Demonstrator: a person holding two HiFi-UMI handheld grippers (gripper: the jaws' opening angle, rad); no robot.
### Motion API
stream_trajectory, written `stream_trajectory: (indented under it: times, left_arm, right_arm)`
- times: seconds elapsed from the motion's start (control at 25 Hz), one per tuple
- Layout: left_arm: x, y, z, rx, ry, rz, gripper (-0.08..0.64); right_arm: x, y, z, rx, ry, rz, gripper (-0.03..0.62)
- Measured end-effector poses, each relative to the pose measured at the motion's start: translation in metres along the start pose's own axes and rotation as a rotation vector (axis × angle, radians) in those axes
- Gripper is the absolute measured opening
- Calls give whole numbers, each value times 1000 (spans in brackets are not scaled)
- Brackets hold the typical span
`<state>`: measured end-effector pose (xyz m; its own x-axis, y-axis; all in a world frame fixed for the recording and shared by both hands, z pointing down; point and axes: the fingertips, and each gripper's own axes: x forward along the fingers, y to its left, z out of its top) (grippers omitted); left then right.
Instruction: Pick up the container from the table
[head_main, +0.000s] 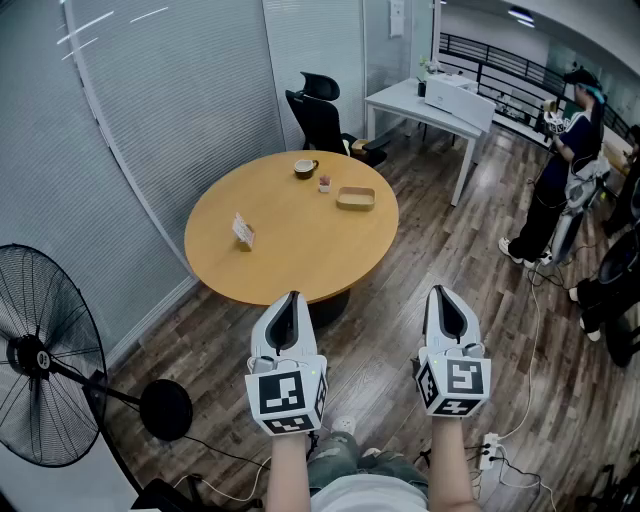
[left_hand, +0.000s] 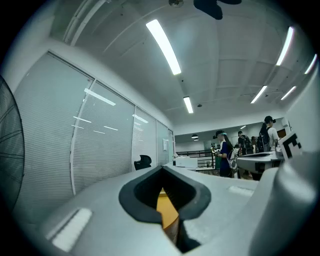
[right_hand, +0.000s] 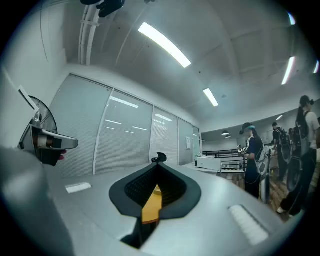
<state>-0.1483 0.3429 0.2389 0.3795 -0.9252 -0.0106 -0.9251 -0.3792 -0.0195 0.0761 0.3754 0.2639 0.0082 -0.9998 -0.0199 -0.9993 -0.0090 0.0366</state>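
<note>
One shallow, tan, rectangular container (head_main: 355, 198) lies on the table (head_main: 290, 262), well ahead of the fingertips, near one cup (head_main: 305, 168). The left gripper (head_main: 289, 300) and right gripper (head_main: 441, 292) each have their jaws pressed together, holding nothing.

the floor fan (head_main: 40, 355) runs off the left edge. the small item (head_main: 324, 184) on the round table (head_main: 290, 250) is too small to name. each gripper view shows only a sliver of that tabletop.
</note>
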Motion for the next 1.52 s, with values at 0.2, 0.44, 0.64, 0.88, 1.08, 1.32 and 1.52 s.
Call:
stream_trajectory:
  times: [0.2, 0.44, 0.64, 0.88, 1.08, 1.32, 1.52]
  left_arm:
    - [1, -1, 1, 1, 1, 0, 0]
    - [8, -1, -3, -4, 10, 2, 0]
    - [15, 2, -6, -6, 13, 5, 0]
    - [38, 16, -9, -9, 15, 7, 0]
    - [65, 31, -12, -6, 14, -2, 0]
    - [94, 48, -15, -9, 9, -19, 0]
    - [112, 67, -21, -14, 20, -19, 0]
  right_arm:
    - [0, -3, 1, 2, 0, -5, 21]
    - [4, -8, -2, 1, 5, -6, 21]
    - [11, -12, -8, 2, 19, -13, 21]
    - [35, -11, -10, 17, 8, -6, 42]
    - [65, -2, -12, 18, -1, 25, 206]
    - [95, 9, -13, 26, -11, 41, 348]
    - [113, 12, -19, 40, 5, 27, 406]
